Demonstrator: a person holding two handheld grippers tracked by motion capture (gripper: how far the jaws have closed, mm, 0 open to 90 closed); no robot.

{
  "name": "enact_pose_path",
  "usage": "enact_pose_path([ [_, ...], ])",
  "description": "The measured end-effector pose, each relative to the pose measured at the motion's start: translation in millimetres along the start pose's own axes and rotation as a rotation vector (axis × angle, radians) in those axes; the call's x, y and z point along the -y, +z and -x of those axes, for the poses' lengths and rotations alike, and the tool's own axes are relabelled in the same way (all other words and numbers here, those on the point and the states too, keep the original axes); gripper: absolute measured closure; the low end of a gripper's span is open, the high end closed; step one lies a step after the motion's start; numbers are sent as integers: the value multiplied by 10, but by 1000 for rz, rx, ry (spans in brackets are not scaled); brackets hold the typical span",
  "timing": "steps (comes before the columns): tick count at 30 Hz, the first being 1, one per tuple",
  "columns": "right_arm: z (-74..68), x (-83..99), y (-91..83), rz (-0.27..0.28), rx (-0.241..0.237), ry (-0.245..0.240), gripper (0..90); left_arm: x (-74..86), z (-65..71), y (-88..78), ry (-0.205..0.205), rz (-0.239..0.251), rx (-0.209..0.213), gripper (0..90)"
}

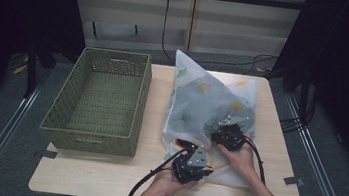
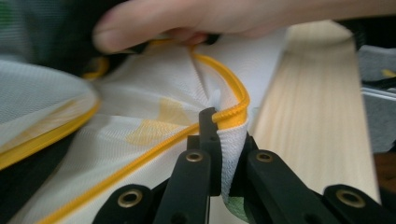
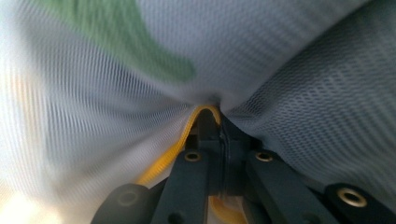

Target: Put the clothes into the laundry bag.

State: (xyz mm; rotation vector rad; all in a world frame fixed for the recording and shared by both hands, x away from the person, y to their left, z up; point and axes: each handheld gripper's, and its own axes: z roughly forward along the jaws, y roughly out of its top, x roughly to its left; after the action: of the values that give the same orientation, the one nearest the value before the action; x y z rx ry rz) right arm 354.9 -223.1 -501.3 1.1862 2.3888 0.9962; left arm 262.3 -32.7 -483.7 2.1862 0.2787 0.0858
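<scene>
- the white mesh bag (image 1: 211,107) with the yellow piping is lying on the right half of the desk (image 1: 102,177), its long axis running from the near edge toward the far edge, with one corner standing up at the far side.
- the left tool (image 1: 189,163) is gripping the bag at its near end, close to the near edge of the desk; in the left gripper view the jaws are closed on the yellow piping (image 2: 231,116) and on a fold of the mesh under it.
- the right tool (image 1: 228,135) is sitting a little farther in and to the right, also on the near part of the bag; in the right gripper view its jaws are closed on the mesh (image 3: 280,116) with the yellow cord (image 3: 187,135) bending over the tip.
- so both tools are holding the same rim, near to each other, and the rest of the bag is stretching away from them toward the far edge.
- the green woven basket (image 1: 92,138) is standing on the left half of the desk, beside the bag but not touching it; the left hand (image 1: 164,185) is the nearer one to it.
- in my judgement the person is getting hold of the opening, and the coming move is depending on the two tools pulling the rim apart or lifting the bag toward the left.
</scene>
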Motion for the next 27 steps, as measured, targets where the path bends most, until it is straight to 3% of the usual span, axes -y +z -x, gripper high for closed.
enact_pose_path([
  [1, 6, -9, 8, -3, 18, 1, 893, -12, 24, 52, -10, 8, 27, 894],
  [3, 45, -36, 30, -1, 48, 7, 892, -38, 47, 107, -7, -6, 31, 894],
  [5, 34, -39, 31, -3, 71, 12, 892, -54, 36, 106, -43, -4, 38, 891],
  [7, 47, -16, 19, 5, 45, 25, 891, -45, 23, 104, -6, -25, 42, 884],
  [8, 52, -1, -1, 11, 33, 35, 891, -22, 2, 84, -9, -26, 45, 873],
  [10, 19, 26, -82, 7, 5, 37, 890, 48, -59, -6, -41, -7, 42, 706],
  [11, -8, 44, -143, 5, -3, 15, 890, 86, -92, -63, -74, 11, 20, 656],
  [15, -52, 147, -370, 26, -50, 9, 888, 187, -233, -319, -126, 63, -29, 576],
  [20, -129, 311, -581, 21, -88, -11, 874, 244, -382, -567, -139, 100, -75, 640],
  [23, -154, 367, -651, 16, -90, -23, 852, 288, -466, -668, -168, 124, -107, 634],
  [25, -155, 427, -673, 1, -96, -22, 852, 322, -494, -673, -150, 77, -158, 653],
  [27, -164, 472, -686, -29, -73, -35, 880, 379, -516, -644, -144, 8, -204, 639],
])
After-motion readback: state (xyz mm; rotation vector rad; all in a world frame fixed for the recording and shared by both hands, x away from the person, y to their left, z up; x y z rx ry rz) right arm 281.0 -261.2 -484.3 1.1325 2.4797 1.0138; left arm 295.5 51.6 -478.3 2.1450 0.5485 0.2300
